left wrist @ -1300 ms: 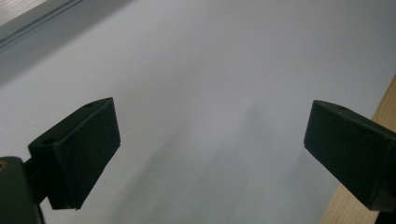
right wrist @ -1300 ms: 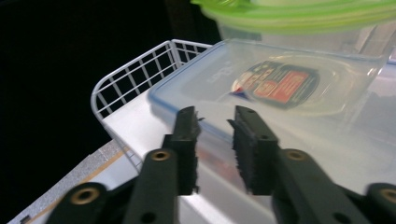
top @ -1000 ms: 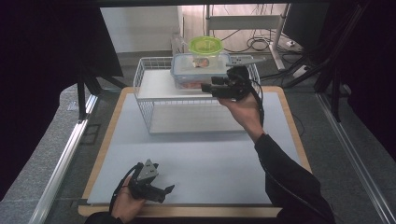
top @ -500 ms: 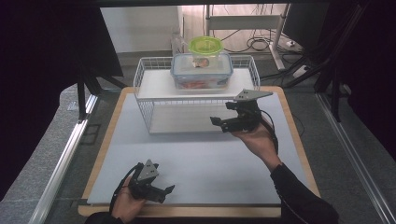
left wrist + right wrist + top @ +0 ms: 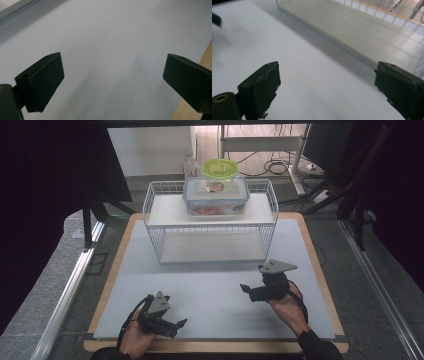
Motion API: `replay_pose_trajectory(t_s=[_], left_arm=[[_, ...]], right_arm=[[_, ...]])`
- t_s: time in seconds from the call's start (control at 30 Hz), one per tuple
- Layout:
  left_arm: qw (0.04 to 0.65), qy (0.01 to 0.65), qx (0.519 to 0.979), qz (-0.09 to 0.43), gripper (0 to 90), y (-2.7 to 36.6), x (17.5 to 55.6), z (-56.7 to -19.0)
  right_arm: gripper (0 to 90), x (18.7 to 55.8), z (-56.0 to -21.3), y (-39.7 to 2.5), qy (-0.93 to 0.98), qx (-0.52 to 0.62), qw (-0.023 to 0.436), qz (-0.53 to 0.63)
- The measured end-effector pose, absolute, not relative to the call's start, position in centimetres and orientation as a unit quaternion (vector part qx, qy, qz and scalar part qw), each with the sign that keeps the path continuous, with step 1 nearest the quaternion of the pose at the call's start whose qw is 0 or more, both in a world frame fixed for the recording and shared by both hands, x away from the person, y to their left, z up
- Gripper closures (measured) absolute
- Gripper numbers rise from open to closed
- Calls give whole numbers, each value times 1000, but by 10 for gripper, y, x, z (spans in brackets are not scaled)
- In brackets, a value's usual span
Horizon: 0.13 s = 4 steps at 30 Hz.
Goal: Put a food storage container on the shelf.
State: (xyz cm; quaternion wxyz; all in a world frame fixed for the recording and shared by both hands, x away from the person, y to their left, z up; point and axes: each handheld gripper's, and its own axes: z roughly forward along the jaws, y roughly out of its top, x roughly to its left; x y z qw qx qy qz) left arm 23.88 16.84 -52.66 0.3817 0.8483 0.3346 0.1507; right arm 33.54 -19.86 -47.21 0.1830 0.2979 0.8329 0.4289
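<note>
A clear rectangular food box with a blue rim sits on the top shelf of a white wire rack at the back of the mat. Behind it stands a round tub with a green lid. My right gripper hovers low over the mat's right front, open, with nothing between its jaws. My left gripper rests near the front left edge, also open and empty.
A pale grey mat covers a wooden board. The rack's lower shelf is bare and lies just ahead of the right gripper. Metal rails run along both sides of the table; cables and a stand lie beyond.
My right gripper has drawn back from the food box on the rack's top shelf, coming down and toward me to the mat's front right. The left gripper has stayed put.
</note>
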Motion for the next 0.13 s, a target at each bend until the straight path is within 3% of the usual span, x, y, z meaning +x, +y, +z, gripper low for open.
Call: replay_pose_trajectory(t_s=[0.13], left_arm=[[382, 335, 848, 150, 35, 168, 239, -526]], right_arm=[[58, 332, -487, -209, 839, 310, 173, 413]])
